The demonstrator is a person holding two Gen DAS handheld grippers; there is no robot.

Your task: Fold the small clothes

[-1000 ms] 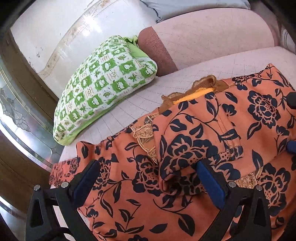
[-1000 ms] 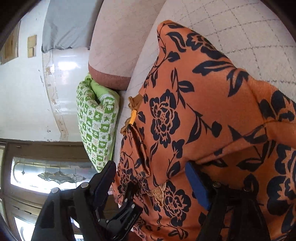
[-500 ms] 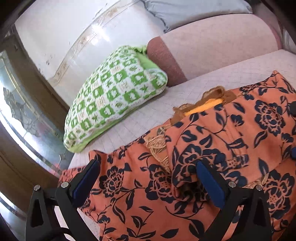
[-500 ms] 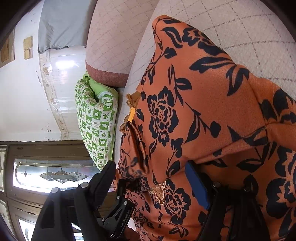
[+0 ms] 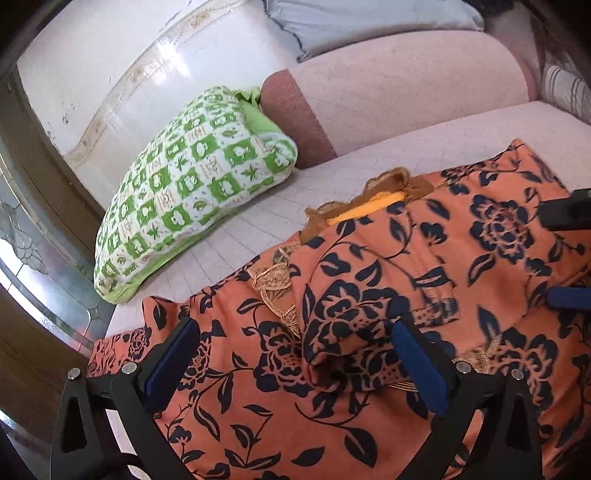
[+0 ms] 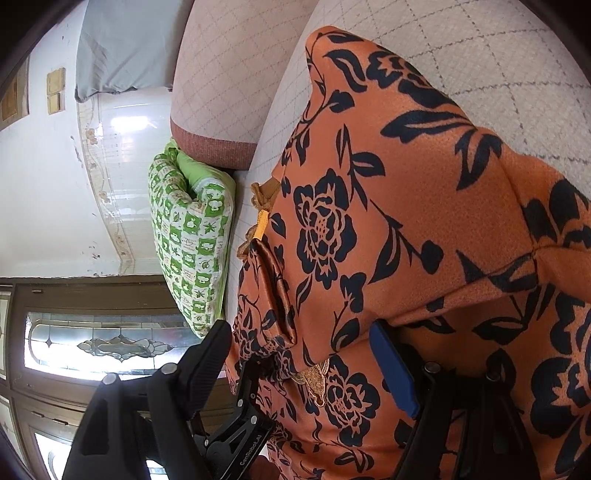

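I have the orange garment (image 5: 369, 295) with its dark floral print lying spread on the pale quilted sofa seat (image 5: 258, 229), and it fills the lower half of both wrist views. One part of it is folded over on top, so a doubled flap sits across the middle, with gold embroidered trim (image 5: 273, 284) peeking out along the fold. At the far edge of the cloth I can see a brown frilled border with a strip of yellow-orange lining (image 5: 369, 206) beside it. My left gripper (image 5: 295, 354) has its jaws wide apart, straddling the rolled edge of the folded flap; the blue pads stand on either side of the cloth and I see neither pressing on it. My right gripper (image 6: 306, 354) is likewise spread wide, its blue pad tucked under the overhanging edge of the folded layer while the other finger (image 6: 207, 354) sits off the garment's side; nothing is clamped. In the right wrist view the other gripper shows low down, close against the cloth. Beyond the garment, a green-and-white checked pillow (image 5: 184, 199) lies on the seat against the sofa's padded backrest (image 5: 406, 92). A grey cushion (image 5: 351, 22) rests above that. A wooden door with patterned glass (image 6: 92, 343) stands off to the side.
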